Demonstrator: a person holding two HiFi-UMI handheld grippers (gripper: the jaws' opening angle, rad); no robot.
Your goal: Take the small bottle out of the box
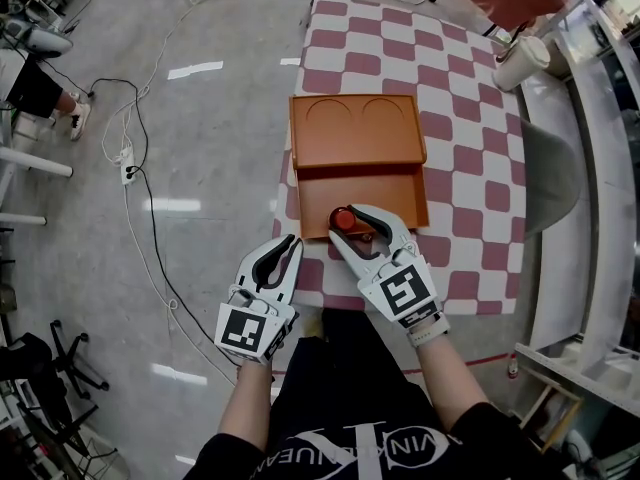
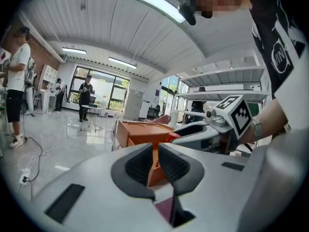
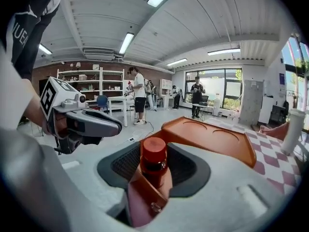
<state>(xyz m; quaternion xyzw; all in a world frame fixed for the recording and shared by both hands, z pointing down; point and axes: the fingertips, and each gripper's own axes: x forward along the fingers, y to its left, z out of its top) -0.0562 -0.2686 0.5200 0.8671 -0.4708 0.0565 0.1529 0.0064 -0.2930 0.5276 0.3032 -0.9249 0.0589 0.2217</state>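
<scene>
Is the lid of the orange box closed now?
No, the lid lies folded back, and the small bottle shows inside the box.

small bottle [image 3: 153,159] lower part hidden behind box [image 3: 218,142] corner

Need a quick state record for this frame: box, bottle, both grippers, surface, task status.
box: orange, lid open
surface: checkered table
bottle: small, red cap, upright, inside box by its near wall
right gripper: open, a jaw on each side of bottle, pads not pressing on it
left gripper: shut on box at its near-left corner
task status: bottle not yet out
</scene>
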